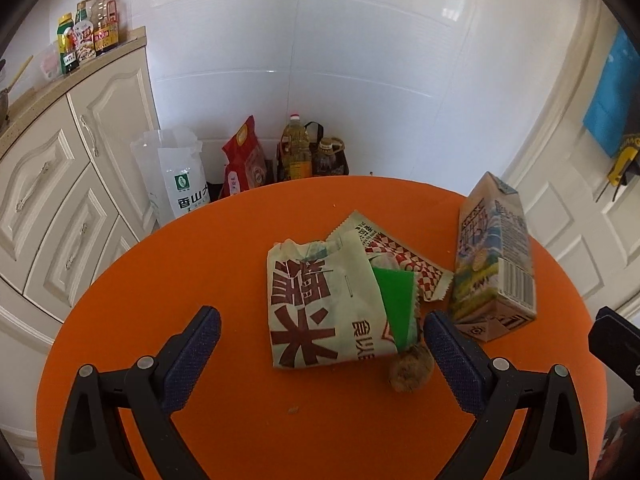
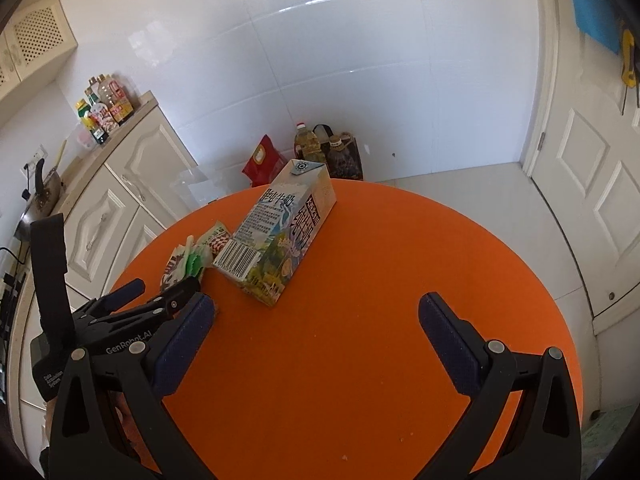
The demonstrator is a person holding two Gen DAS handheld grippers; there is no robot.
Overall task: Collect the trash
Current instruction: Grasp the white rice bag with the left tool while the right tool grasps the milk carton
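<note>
On the round orange table [image 1: 200, 280] lies a flat cream paper bag [image 1: 320, 304] with big dark red characters, a green wrapper [image 1: 398, 304] and a red-checked wrapper [image 1: 404, 256] tucked under its right side. A brown crumpled lump [image 1: 412, 368] sits at the bag's near right corner. A milk carton [image 1: 494, 256] lies on its side to the right. My left gripper [image 1: 322, 354] is open, its fingers on either side of the bag's near edge. In the right wrist view the milk carton [image 2: 276, 236] lies ahead and left of my open right gripper [image 2: 316, 336], which holds nothing.
Cream cabinets [image 1: 60, 184] stand left of the table, with sauce bottles [image 1: 88, 28] on the counter. On the floor by the white wall are a white rice sack [image 1: 180, 176], a red bag [image 1: 244, 160] and an oil bottle [image 1: 296, 152]. A white door [image 2: 592, 184] is at the right.
</note>
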